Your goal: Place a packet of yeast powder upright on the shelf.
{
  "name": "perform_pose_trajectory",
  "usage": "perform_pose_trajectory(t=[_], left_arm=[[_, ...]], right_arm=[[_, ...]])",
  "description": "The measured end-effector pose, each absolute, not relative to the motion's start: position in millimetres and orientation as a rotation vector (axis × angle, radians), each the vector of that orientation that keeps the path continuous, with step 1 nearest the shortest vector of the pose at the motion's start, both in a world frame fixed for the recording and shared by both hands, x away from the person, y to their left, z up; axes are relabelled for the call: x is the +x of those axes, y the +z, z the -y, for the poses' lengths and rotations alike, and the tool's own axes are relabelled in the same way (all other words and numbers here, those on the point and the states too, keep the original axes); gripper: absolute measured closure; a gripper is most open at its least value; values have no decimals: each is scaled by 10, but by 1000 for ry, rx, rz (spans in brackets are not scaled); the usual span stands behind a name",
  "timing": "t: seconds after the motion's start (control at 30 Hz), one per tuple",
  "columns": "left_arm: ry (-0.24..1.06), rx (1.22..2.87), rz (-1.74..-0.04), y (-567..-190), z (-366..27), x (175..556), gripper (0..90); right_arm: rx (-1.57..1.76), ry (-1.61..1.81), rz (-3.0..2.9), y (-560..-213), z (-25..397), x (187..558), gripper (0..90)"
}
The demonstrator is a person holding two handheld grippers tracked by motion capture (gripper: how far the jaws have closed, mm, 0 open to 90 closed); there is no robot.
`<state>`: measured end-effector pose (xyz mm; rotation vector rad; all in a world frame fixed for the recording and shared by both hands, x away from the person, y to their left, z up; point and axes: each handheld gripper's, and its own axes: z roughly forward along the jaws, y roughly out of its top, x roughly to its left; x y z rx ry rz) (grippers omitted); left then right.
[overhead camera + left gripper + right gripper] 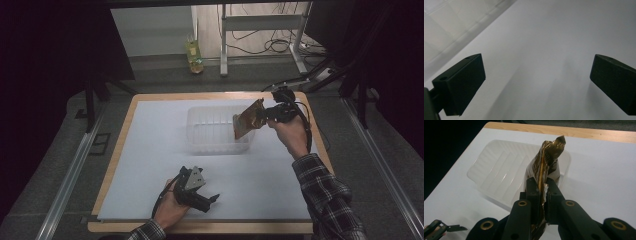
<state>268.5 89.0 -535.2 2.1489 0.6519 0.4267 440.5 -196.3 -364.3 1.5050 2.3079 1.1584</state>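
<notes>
Gold foil packet (546, 162) clamped edge-on between the jaws of the right gripper (543, 192); jaws closed tight on its lower end, the crumpled upper end sticking out past the tips. In the high view the packet (248, 119) hangs above the right end of the clear plastic tray (200, 135), tilted, lower edge over the tray's right wall. Cannot tell whether it touches the wall.

Right gripper (267, 114) held raised at the table's far right, pointing left toward the tray; right hand (290, 134) gripping from below, forearm in a plaid sleeve (325, 195) running up from the bottom right.

Left gripper (212, 200) low at the near edge of the white sheet (150, 150), left hand (170, 207) wrapped round it, jaws aimed right. In the left gripper view the jaws stand wide apart with nothing between them, bare sheet beneath.

Tray interior bare, ribbed floor visible. Open sheet on all sides of the tray; wide gap between tray and left gripper. Wooden table edge (120, 145) borders the sheet.
</notes>
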Motion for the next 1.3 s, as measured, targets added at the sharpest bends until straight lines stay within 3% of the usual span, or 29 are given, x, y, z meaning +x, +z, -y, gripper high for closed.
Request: perform_pose_trajectory(t=[1.3], left_arm=[[428, 2123, -653, -5330, -911, 2675, 0]], right_arm=[[1580, 1274, -2287, -3983, 1634, 4910, 836]])
